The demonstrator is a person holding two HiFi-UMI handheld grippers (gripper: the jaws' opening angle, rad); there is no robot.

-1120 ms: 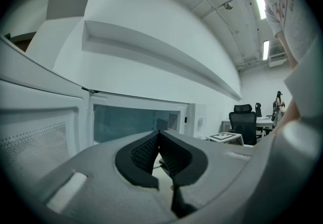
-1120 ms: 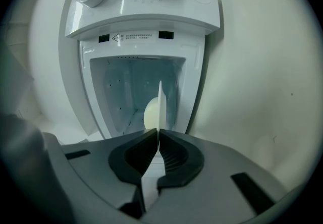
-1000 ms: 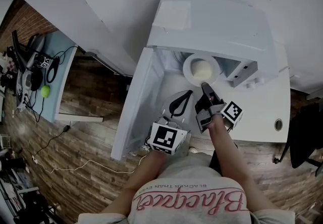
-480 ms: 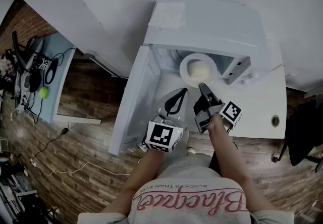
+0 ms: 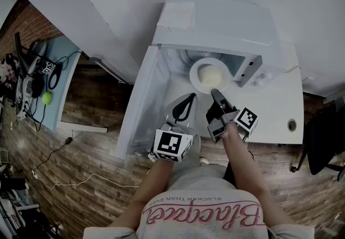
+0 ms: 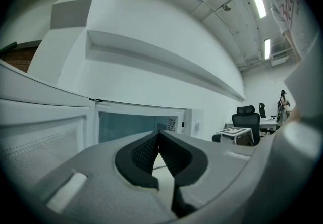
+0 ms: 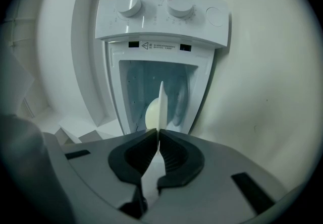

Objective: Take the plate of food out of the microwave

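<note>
A white plate (image 5: 195, 76) carrying a pale round bun (image 5: 211, 76) sits at the mouth of the white microwave (image 5: 215, 22), whose door (image 5: 141, 104) hangs open to the left. My right gripper (image 5: 214, 93) is shut on the plate's near rim. In the right gripper view the plate (image 7: 161, 104) shows edge-on between the jaws of the right gripper (image 7: 158, 134), with the bun (image 7: 150, 115) behind it. My left gripper (image 5: 191, 97) hovers beside the plate's left, shut and empty; in the left gripper view the left gripper (image 6: 158, 140) has its pads together.
The microwave's knob panel (image 7: 166, 13) lies at its right side. It stands on a white counter (image 5: 272, 109). A blue table (image 5: 51, 87) with cables and a green ball (image 5: 48, 97) is at the far left over the wooden floor.
The plate has slid a little out of the microwave toward me, still in the right gripper. The left gripper has shifted slightly left and forward.
</note>
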